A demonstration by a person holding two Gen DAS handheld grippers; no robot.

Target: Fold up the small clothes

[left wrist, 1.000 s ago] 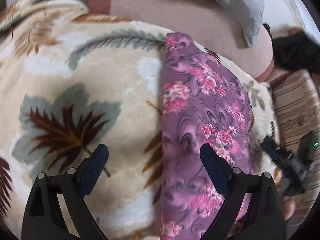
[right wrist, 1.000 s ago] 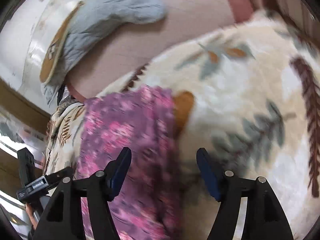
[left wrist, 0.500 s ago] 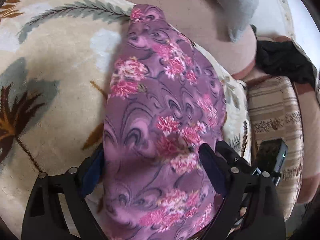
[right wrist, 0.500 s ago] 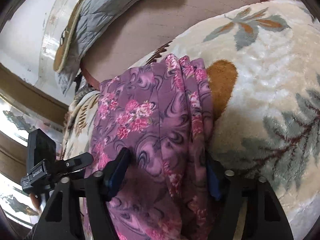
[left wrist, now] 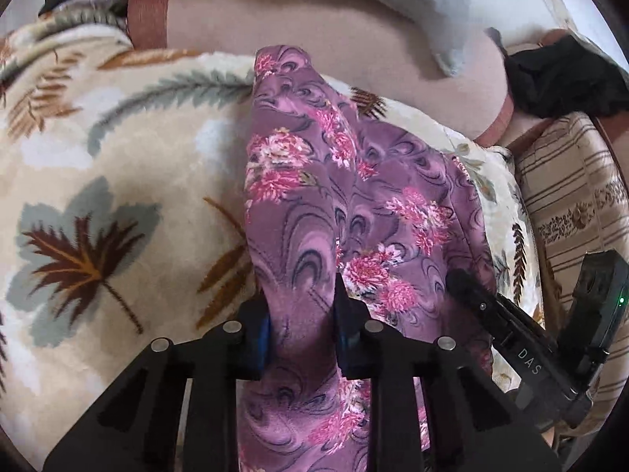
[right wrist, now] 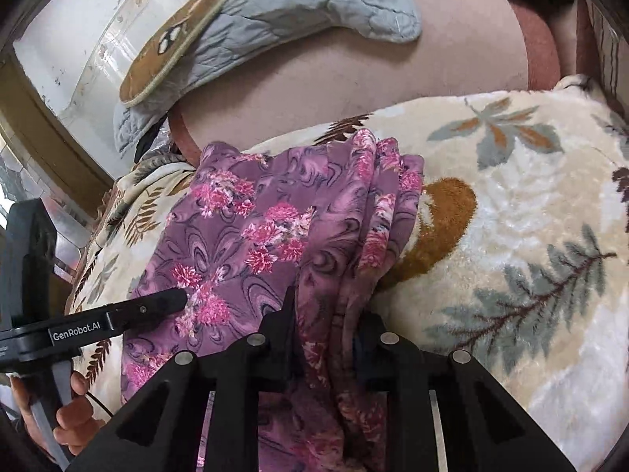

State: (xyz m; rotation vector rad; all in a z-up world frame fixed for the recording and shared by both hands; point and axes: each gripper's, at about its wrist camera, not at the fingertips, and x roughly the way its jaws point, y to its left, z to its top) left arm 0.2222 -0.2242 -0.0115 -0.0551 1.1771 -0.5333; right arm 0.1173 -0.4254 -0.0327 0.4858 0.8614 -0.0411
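Observation:
A purple garment with pink flowers (left wrist: 354, 196) lies in a long folded strip on a cream leaf-patterned blanket (left wrist: 118, 165). My left gripper (left wrist: 300, 326) is shut on the near end of the garment, pinching a bunch of cloth. In the right wrist view the same garment (right wrist: 251, 236) shows bunched pleats along its right edge. My right gripper (right wrist: 322, 338) is shut on those pleats at the near end. Each gripper shows in the other's view, to the right in the left wrist view (left wrist: 511, 326) and to the left in the right wrist view (right wrist: 118, 314).
A pink bolster (left wrist: 314, 27) lies behind the blanket with a grey quilted cloth (right wrist: 295, 19) draped over it. A black cloth (left wrist: 562, 78) and a striped cushion (left wrist: 570, 196) lie at the right. A white wall (right wrist: 67, 27) is at the far left of the right wrist view.
Both grippers were open a second ago; they came down over the near end of the garment and have closed on it.

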